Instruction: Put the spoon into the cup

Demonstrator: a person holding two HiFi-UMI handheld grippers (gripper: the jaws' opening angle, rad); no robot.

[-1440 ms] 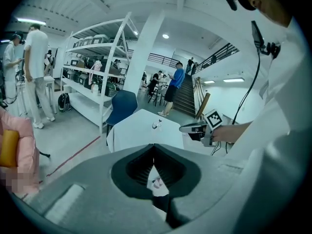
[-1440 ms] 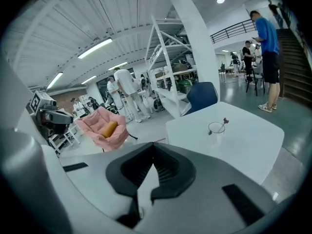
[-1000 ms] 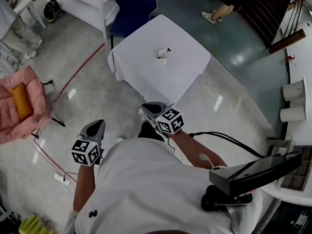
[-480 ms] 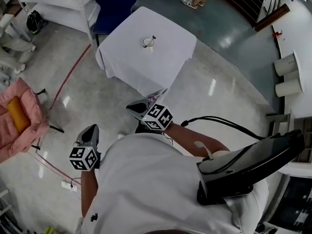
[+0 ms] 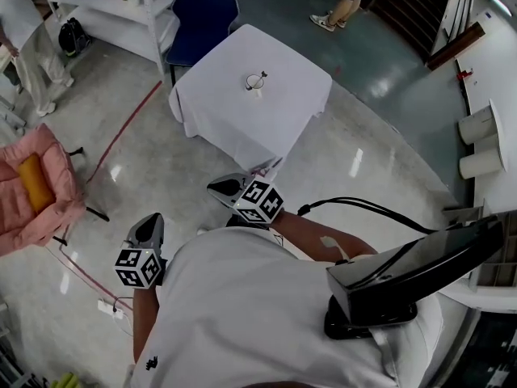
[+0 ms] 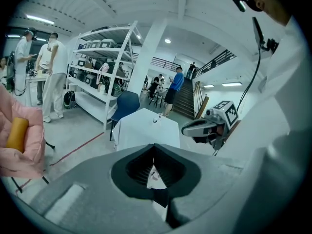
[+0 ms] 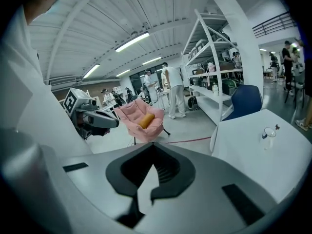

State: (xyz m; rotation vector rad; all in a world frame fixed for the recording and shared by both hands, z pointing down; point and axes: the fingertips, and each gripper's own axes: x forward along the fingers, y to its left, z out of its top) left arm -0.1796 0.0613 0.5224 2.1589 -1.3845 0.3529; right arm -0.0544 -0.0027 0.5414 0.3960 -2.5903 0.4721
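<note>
A small clear cup (image 5: 255, 81) stands in the middle of a table with a white cloth (image 5: 218, 111), far ahead of me. A thin spoon (image 5: 264, 74) shows at its rim, slanting to the right; it is too small to tell if it rests inside. The right gripper view has the cup (image 7: 268, 132) and the spoon (image 7: 276, 127) at its right edge. My left gripper (image 5: 152, 219) and right gripper (image 5: 216, 186) hang over the floor well short of the table, both shut and empty. From the left gripper (image 6: 155, 147) the cup (image 6: 156, 119) lies straight ahead.
A blue chair (image 5: 202, 10) stands behind the table, with white shelving (image 5: 105, 6) to its left. A pink armchair (image 5: 32, 188) holding an orange cushion sits at the left. People stand by the shelves and beyond the table. A black cable (image 5: 363, 208) trails on the floor.
Both grippers have drifted a little across the floor with me, the right one rolling slightly. The head view has swung, and both pairs of jaws stay shut.
</note>
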